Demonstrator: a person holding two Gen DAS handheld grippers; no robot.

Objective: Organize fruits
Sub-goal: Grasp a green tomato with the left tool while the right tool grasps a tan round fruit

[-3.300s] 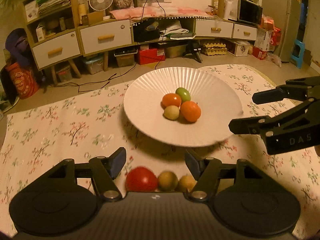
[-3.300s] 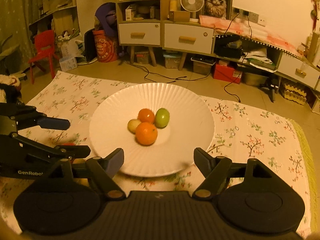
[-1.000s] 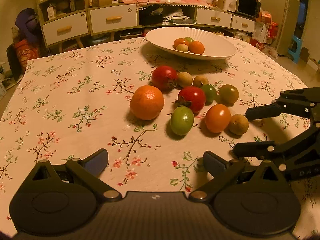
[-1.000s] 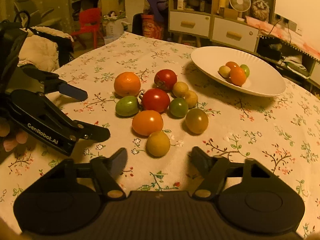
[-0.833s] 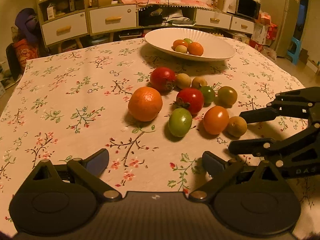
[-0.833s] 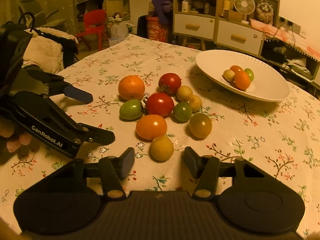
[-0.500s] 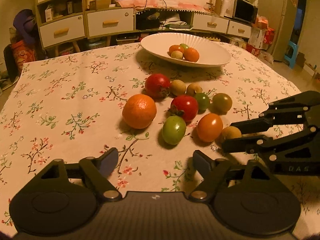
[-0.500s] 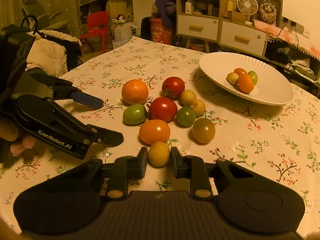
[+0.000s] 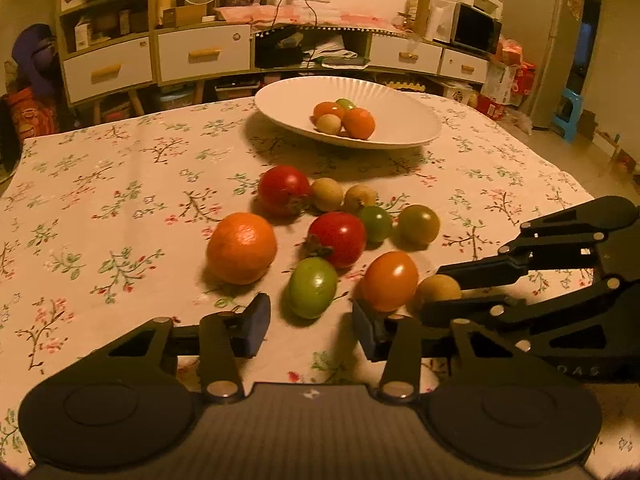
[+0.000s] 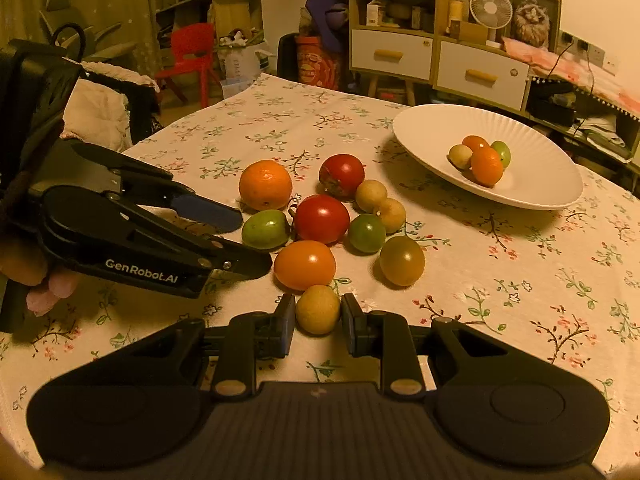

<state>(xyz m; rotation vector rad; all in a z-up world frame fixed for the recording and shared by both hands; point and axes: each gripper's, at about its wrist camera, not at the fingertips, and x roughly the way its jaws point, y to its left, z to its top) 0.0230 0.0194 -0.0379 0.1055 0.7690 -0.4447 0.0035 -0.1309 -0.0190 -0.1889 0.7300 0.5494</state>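
Note:
Several loose fruits lie in a cluster on the floral cloth. My right gripper (image 10: 318, 322) is shut on a small yellow fruit (image 10: 318, 309), which also shows in the left wrist view (image 9: 437, 289) between the right gripper's fingers (image 9: 480, 272). My left gripper (image 9: 310, 322) is open around a green tomato (image 9: 313, 287), with its fingers (image 10: 208, 210) seen from the right. An orange tomato (image 9: 390, 280), two red tomatoes (image 9: 338, 238), an orange (image 9: 241, 247) and other small fruits sit close by. A white plate (image 9: 404, 132) at the back holds several fruits.
The table's far edge lies behind the plate (image 10: 536, 184). Cabinets with drawers (image 9: 204, 54) stand beyond it. A red chair (image 10: 188, 60) and a padded chair (image 10: 100, 108) stand at the table's left side.
Both grippers came back from the plate and dropped low to the fruit cluster. My right gripper closed on the small yellow fruit. My left gripper moved forward to the green tomato and narrowed.

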